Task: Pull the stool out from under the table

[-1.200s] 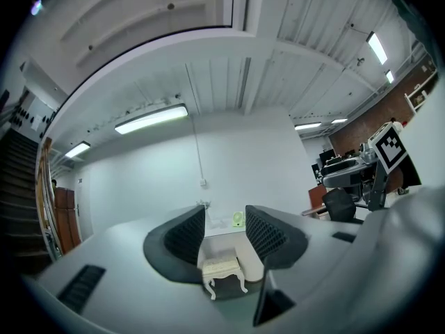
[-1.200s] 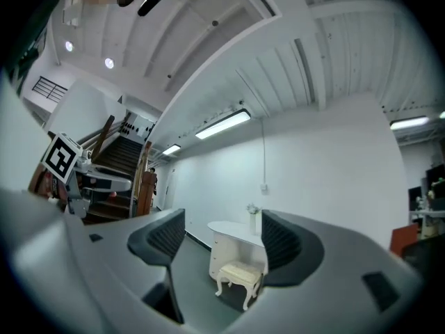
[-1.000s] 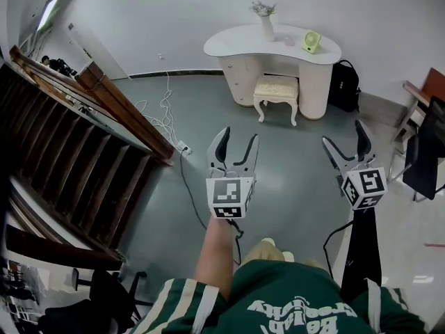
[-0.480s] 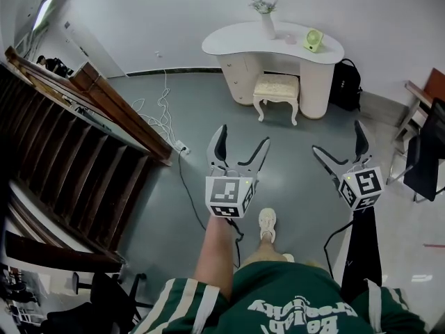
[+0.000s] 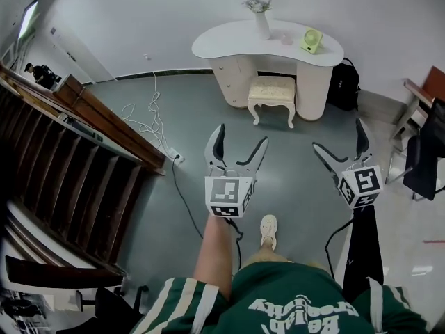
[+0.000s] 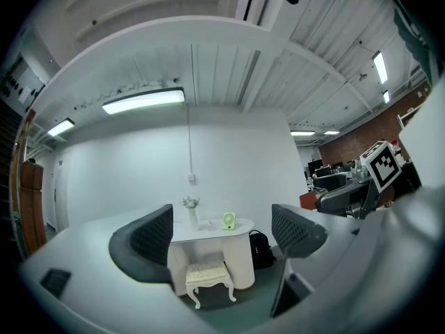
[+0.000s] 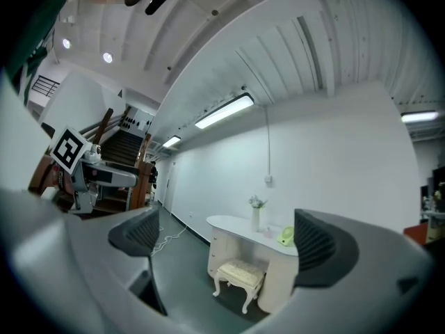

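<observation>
A cream stool (image 5: 272, 91) with carved legs stands tucked partly under a white curved table (image 5: 229, 44) against the far wall. It also shows between the jaws in the left gripper view, stool (image 6: 208, 277), and in the right gripper view, stool (image 7: 240, 273). My left gripper (image 5: 237, 147) is held well short of the stool, open and empty. My right gripper (image 5: 338, 145) is beside it to the right, open and empty too. Both point toward the table.
A vase (image 5: 261, 25) and a small green fan (image 5: 311, 41) sit on the table. A black bag (image 5: 344, 85) leans at its right end. A wooden staircase (image 5: 66, 155) runs along the left, with a white cable (image 5: 149, 124) on the grey floor. A black chair (image 5: 424, 152) is at the right.
Both grippers have opened wider. I have stepped closer to the table, so the stool looks larger in both gripper views.
</observation>
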